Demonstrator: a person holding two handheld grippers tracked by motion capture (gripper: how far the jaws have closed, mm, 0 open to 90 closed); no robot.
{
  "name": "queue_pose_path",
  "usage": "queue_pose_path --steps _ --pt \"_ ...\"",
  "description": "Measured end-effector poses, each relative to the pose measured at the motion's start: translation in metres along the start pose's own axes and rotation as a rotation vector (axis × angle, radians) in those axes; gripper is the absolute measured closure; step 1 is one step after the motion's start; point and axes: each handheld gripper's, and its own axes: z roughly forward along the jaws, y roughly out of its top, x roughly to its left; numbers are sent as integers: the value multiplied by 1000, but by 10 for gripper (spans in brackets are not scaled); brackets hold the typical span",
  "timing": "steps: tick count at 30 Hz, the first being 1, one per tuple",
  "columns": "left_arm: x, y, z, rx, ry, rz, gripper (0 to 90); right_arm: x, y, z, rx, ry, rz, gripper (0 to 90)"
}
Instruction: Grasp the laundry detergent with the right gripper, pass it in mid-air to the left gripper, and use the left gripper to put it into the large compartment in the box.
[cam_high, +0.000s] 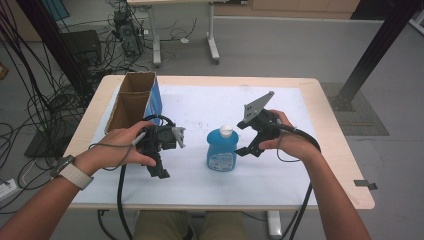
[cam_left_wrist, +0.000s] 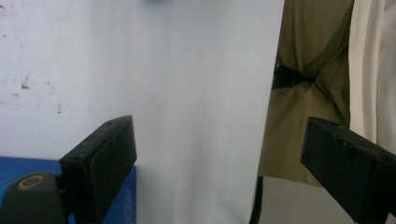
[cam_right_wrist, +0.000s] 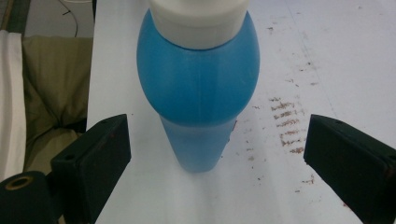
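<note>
A blue bottle (cam_high: 221, 150) with a white cap (cam_high: 226, 130) stands mid-table, its label unreadable. The cardboard box (cam_high: 131, 99) at rear left looks empty. Right gripper (cam_high: 248, 150) hovers beside the bottle, jaws apart; left gripper (cam_high: 161, 172) is open too.

The blue bottle's label (cam_high: 221, 160) (too small) cannot be read.

Blue bottle (cam_high: 221, 149) upright at the centre of the frame

Translucent blue plastic with a white cap and a printed label on its front; it stands on the white table cover, bulging below the cap and narrower toward its base.
</note>
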Motion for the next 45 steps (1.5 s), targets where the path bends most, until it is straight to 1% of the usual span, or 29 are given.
queue_pose_path --steps 3,6,8,12,14,15,22,27,37,41,45 --pt "0 0 0 -4 1 -1 109 0 -2 3 -6 -3 -2 66" --pt "0 0 0 -5 1 1 108 2 -4 7 -12 6 -2 68" --pt "0 0 0 -2 2 7 109 2 -5 10 -13 10 -1 68" --pt "0 1 1 2 1 6 109 2 -7 14 -19 10 2 68" --pt "0 1 1 -4 1 0 109 2 -6 14 -22 10 2 68" --pt "0 1 1 1 3 5 108 2 -6 14 -23 11 2 68" --pt "0 1 1 2 4 4 109 2 -7 14 -22 8 5 68" --pt "0 0 0 3 5 1 109 2 -9 15 -19 14 23 67" --pt "0 1 0 6 2 0 109 2 -10 14 -18 14 22 68" --pt "0 0 1 -2 4 -7 109 3 -10 15 -15 19 25 69" --pt "0 0 0 2 4 -2 109 3 -11 15 -13 19 32 69"
